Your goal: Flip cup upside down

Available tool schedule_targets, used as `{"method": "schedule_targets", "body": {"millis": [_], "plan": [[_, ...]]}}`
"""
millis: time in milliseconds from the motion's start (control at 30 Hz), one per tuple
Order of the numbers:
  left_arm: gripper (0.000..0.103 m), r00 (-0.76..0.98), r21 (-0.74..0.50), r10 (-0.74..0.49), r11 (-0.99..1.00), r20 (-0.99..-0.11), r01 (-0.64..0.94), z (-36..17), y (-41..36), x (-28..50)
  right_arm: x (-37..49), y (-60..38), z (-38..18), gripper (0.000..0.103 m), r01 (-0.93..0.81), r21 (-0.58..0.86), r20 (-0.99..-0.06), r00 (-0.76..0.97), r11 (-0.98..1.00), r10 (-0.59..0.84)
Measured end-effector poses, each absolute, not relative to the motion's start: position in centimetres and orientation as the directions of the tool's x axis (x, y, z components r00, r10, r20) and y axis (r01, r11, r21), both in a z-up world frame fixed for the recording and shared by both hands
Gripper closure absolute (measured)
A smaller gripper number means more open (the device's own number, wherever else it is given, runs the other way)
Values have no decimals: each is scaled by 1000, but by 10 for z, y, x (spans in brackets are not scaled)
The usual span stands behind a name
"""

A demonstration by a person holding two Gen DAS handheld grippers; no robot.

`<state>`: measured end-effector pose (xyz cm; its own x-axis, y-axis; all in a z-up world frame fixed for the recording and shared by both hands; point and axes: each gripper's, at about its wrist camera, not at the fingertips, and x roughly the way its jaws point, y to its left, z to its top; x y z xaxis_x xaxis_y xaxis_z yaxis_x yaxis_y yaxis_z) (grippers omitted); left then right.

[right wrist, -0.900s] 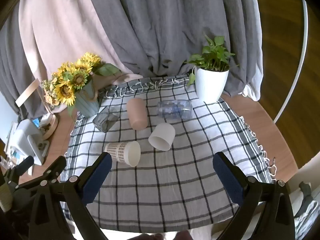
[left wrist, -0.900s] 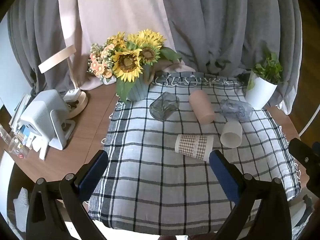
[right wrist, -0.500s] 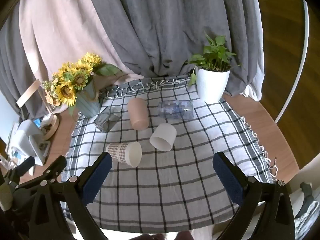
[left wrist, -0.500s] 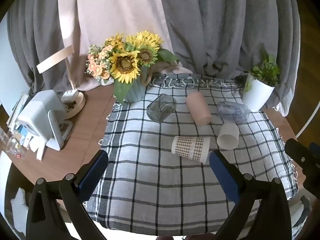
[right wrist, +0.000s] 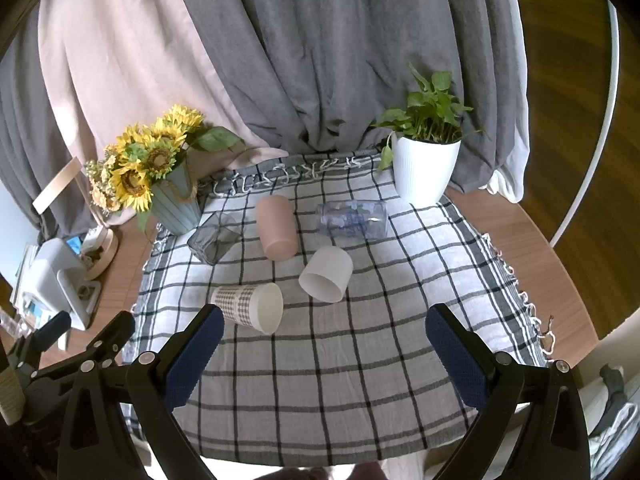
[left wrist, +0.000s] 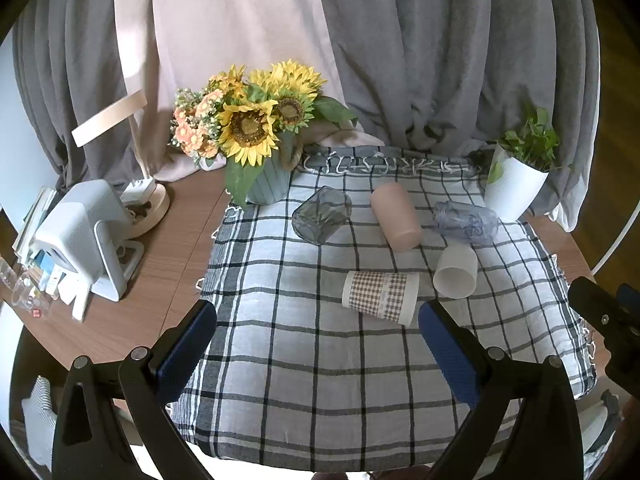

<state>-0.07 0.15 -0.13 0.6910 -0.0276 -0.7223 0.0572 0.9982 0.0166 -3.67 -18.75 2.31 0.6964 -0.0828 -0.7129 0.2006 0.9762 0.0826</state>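
Covering most of the round wooden table point(left wrist: 132, 312), the checked cloth point(right wrist: 340, 392) carried five vessels, all lying on their sides and none yet stood mouth down. The sunflower vase point(left wrist: 266, 184) and the white plant pot point(right wrist: 424, 172) stood at the cloth's far corners, clear of the work. Both tools hung above the near edge: the left gripper point(left wrist: 318, 338) and the right gripper point(right wrist: 320, 346) each had their blue pads spread wide with nothing between them, so the task appeared to be at the approach step, with no cup chosen by contact.

The checked paper cup point(left wrist: 380, 297) lay nearest, its mouth turned toward the right, just beside the white cup point(right wrist: 326, 274); the pink cup point(right wrist: 277, 227), the grey glass point(left wrist: 321, 220) and the clear jar point(right wrist: 352, 219) lay farther back.

The next move probably called for lowering one gripper around a cup's wall, closing gently, since paper would likely crush, then rotating it to set the rim flat on the cloth.
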Motion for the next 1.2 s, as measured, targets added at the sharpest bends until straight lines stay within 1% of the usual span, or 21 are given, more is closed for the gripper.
{"method": "schedule_targets", "body": {"millis": [1200], "plan": [[0, 688, 17, -21, 999, -726, 49, -3, 6, 1, -33, -185, 22, 1, 201, 85, -717, 692, 976, -80]]}}
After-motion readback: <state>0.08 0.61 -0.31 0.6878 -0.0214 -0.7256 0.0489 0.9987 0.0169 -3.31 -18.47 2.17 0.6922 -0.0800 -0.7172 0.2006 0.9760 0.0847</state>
